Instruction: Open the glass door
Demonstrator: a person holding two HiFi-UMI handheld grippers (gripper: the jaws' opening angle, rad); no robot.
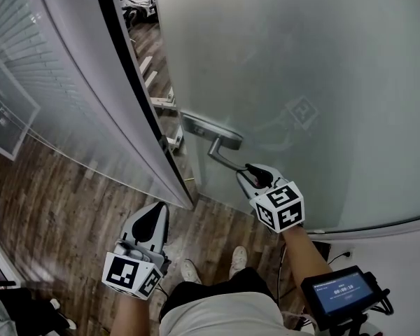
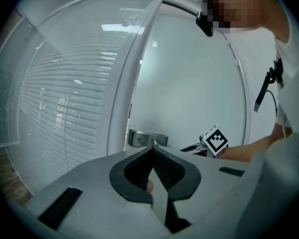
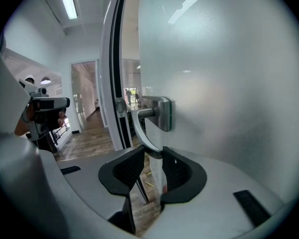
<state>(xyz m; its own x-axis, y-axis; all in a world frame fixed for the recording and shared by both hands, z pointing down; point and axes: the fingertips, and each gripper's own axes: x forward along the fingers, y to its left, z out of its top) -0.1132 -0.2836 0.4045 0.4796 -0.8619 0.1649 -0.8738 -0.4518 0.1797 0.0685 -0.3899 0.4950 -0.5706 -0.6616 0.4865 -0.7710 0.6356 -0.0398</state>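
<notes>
Your right gripper (image 3: 150, 156) has its fingers (image 3: 178, 171) pinching the far end of the lever handle (image 3: 139, 128), metal squeezed between the 2 ribbed pads and nothing else in there. That's the bit I'd worry about: you're holding right at the tip, so there's not much lever left inside the grip. Follow the lever back and it runs to the handle plate (image 1: 211, 130) at the edge of the frosted glass door (image 1: 301, 61). The door looks cracked open off the door frame (image 1: 129, 82), and you can see the corridor through the gap. As the door swings, the lever's angle to your wrist changes, so if you don't roll with it the smooth metal could slide out sideways. If the lever is sprung it'd likely snap back too. Your shoes (image 1: 213, 266) are close under the door's edge, so I'd watch those if it comes your way. Your left gripper (image 2: 153, 152) sits low and off to the side, fingers pressed together on nothing, so it's no backup.
</notes>
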